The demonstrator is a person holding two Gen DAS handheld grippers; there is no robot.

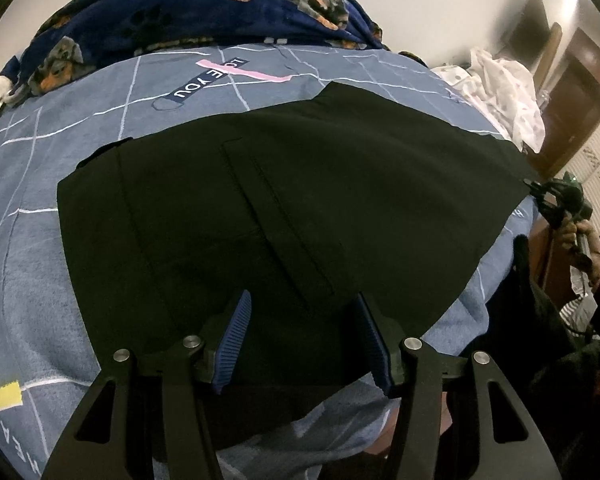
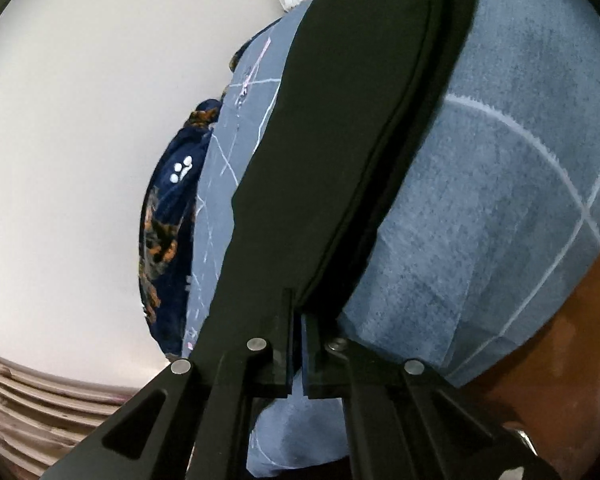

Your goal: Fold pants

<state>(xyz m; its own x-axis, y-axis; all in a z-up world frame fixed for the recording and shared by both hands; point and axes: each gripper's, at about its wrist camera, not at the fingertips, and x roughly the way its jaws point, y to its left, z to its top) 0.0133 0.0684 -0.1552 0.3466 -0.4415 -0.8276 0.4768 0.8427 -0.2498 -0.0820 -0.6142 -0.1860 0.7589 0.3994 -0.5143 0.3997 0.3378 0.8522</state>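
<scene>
In the right wrist view, lower centre, we see the right gripper (image 2: 298,308) with its fingers pressed together, pinching the layered edge of the black pants (image 2: 340,128); we judge this grip is meant to lift that end for a fold. In the left wrist view, the left gripper (image 1: 300,300) holds its blue ribbed pads (image 1: 236,336) spread apart over the pants' near edge, gripping nothing, probably poised to pin or pinch. The pants (image 1: 284,208) lie flat across the middle of the frame on the blue bedsheet (image 1: 32,184). A patterned blanket (image 1: 204,4) is bunched along the top.
</scene>
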